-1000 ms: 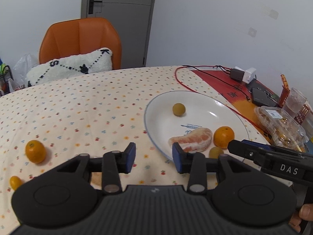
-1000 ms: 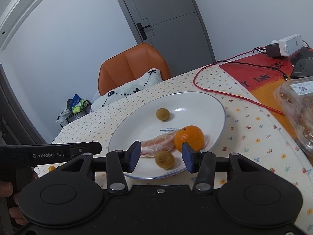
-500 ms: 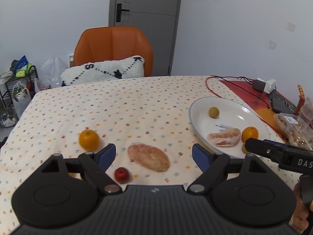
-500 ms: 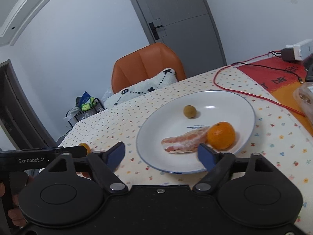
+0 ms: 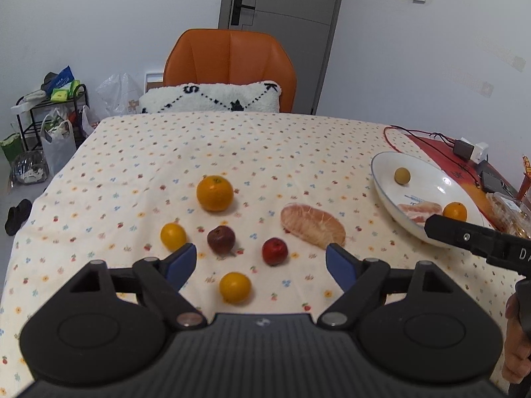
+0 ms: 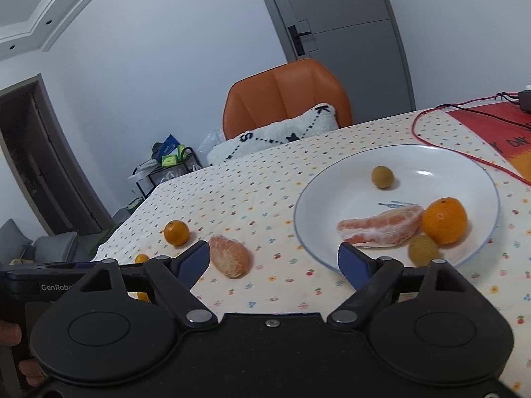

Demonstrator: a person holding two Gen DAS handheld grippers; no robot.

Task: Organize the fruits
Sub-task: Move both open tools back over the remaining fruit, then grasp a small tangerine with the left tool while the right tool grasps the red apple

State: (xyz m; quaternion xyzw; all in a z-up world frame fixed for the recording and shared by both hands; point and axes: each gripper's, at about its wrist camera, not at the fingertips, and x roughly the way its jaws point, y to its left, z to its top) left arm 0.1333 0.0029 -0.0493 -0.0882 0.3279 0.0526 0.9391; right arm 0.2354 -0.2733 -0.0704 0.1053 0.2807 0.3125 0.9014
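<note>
My left gripper [image 5: 261, 263] is open above loose fruit on the dotted cloth: an orange [image 5: 214, 193], two small yellow fruits [image 5: 173, 236] [image 5: 235, 287], a dark red fruit [image 5: 221, 239], a red fruit [image 5: 274, 251] and a peeled pomelo piece [image 5: 312, 225]. My right gripper [image 6: 274, 264] is open and empty in front of the white plate [image 6: 478, 165]. The plate holds a pomelo segment [image 6: 381, 227], an orange [image 6: 444, 220] and two small brown fruits [image 6: 382, 176] [image 6: 423, 249].
An orange chair [image 5: 230, 63] with a white cushion [image 5: 212, 98] stands at the table's far side. Red cable [image 6: 464, 152], chargers [image 5: 469, 147] and a clear food box [image 5: 509, 209] lie to the right of the plate. A cluttered rack [image 5: 49, 112] is on the floor at left.
Both grippers have opened wide. The left one has swung left from the plate to the loose fruit. The right one has drawn back from the plate, leaving a small brown fruit there.
</note>
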